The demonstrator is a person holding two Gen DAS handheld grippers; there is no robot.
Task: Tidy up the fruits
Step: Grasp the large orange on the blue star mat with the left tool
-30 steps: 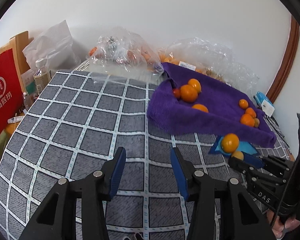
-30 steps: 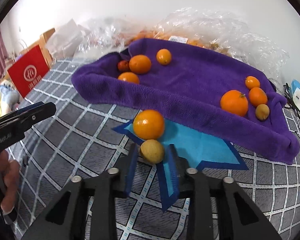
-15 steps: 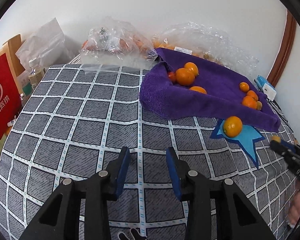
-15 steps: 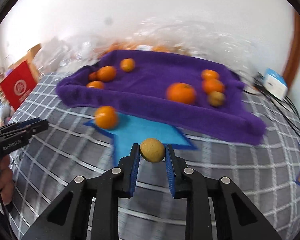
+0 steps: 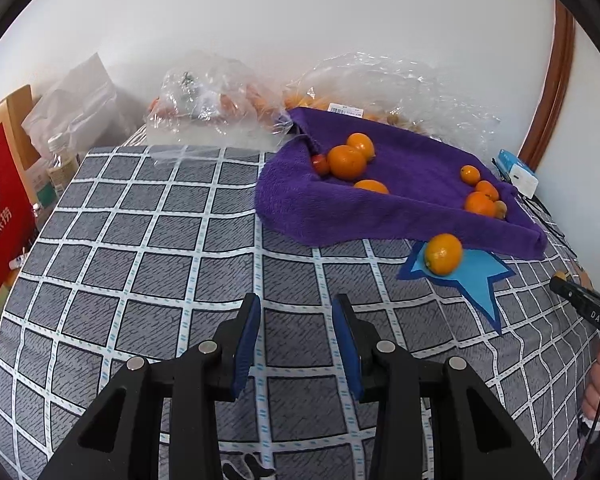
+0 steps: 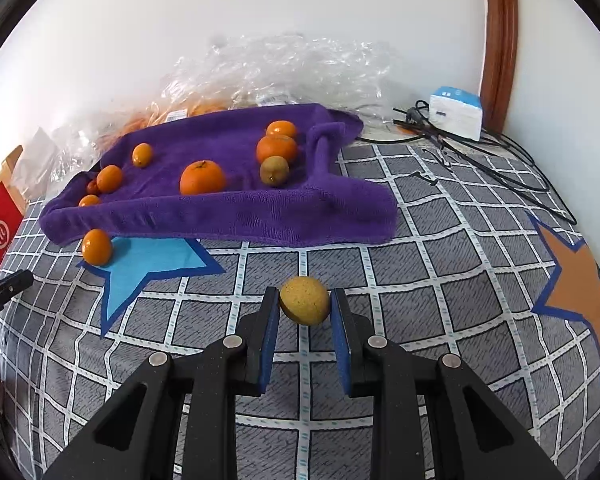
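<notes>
The right gripper (image 6: 305,306) has carried the small yellow fruit (image 6: 304,300) off the blue star (image 6: 152,258), away from the orange (image 6: 97,246) there, and now pinches it above the grey checked cloth (image 6: 440,264), angled downward toward the orange star (image 6: 576,284). The left gripper (image 5: 298,320) hangs empty, blue pads a little apart, its spread narrower than before. On the left, a red bag (image 5: 0,216) is partly cut off; "DAS" shows on the right gripper's side.

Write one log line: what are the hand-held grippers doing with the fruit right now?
right hand-held gripper: shut on yellow fruit | left hand-held gripper: open, nothing held | orange: on blue star
</notes>
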